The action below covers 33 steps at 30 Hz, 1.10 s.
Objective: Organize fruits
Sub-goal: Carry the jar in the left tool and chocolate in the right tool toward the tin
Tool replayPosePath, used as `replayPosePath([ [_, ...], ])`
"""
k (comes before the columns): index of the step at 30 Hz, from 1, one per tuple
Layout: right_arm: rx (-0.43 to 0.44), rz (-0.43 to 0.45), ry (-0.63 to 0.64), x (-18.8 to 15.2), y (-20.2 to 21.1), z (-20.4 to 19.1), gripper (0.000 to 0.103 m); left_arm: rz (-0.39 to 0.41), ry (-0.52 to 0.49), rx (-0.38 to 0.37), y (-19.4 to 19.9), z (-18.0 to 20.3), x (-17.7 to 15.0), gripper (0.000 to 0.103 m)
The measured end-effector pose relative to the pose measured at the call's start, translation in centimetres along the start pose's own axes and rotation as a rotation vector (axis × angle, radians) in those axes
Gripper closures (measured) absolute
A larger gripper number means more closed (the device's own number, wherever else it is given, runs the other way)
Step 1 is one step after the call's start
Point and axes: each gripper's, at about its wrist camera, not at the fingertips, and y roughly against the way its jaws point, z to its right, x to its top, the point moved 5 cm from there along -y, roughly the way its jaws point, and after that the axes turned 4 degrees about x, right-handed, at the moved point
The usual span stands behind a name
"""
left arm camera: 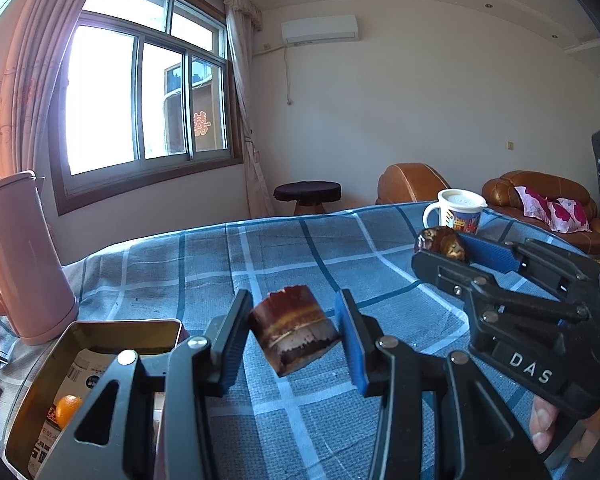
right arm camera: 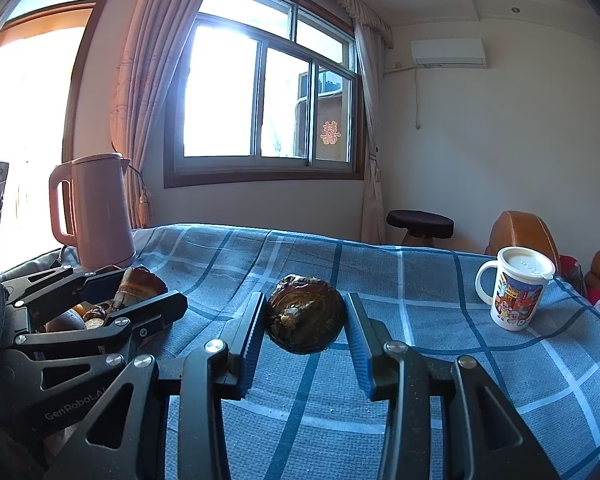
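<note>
Left wrist view: my left gripper (left arm camera: 294, 338) is clenched on a brown, banded chunk (left arm camera: 294, 330), squared off like a cut segment, held tilted above the blue checked cloth (left arm camera: 300, 248). Both pads touch its sides. Down at the lower left sits an open tin (left arm camera: 100, 330), with an orange (left arm camera: 68, 410) and printed packets inside it. A pink kettle (left arm camera: 24, 256) stands just behind the tin. To the right I see my right gripper (left arm camera: 444, 250), grasping a dark round fruit (left arm camera: 440, 242), with a lidded mug (left arm camera: 458, 214) beyond it near the table's far edge. A fingertip (left arm camera: 542, 426) shows under that gripper's body.

In the right wrist view, the round fruit (right arm camera: 306, 314) sits squeezed between the pads, raised off the cloth. The left gripper (right arm camera: 140, 290) is at the left with its chunk (right arm camera: 140, 284) over the tin, whose contents I cannot make out.
</note>
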Motion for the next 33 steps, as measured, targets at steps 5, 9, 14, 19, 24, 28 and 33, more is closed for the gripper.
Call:
replayPosePath([
  [5,0.000,0.003,0.006,0.0,0.1,-0.1,0.062,0.002,-0.003,-0.007,0.4,-0.1,-0.1,0.058],
  [9,0.006,0.007,0.005,0.1,0.3,-0.3,0.062,0.005,-0.001,-0.009,0.9,-0.3,-0.3,0.058],
  [14,0.020,0.003,0.009,0.0,0.3,-0.7,0.062,0.011,0.002,-0.008,1.6,-0.8,-0.5,0.058],
  [19,0.040,0.003,0.017,0.0,0.5,-1.8,0.062,0.021,0.004,-0.004,2.3,-1.1,-0.6,0.058],
  [24,0.066,-0.001,0.038,-0.1,0.6,-3.4,0.062,0.024,0.013,0.004,2.9,-2.0,-0.7,0.058],
  [28,0.090,-0.003,0.056,-0.1,0.5,-4.8,0.062,0.029,0.026,0.012,3.5,-3.1,-1.0,0.058],
  [33,0.125,-0.010,0.080,0.0,0.3,-6.8,0.062,0.023,0.049,0.032,3.9,-4.7,-1.3,0.058],
])
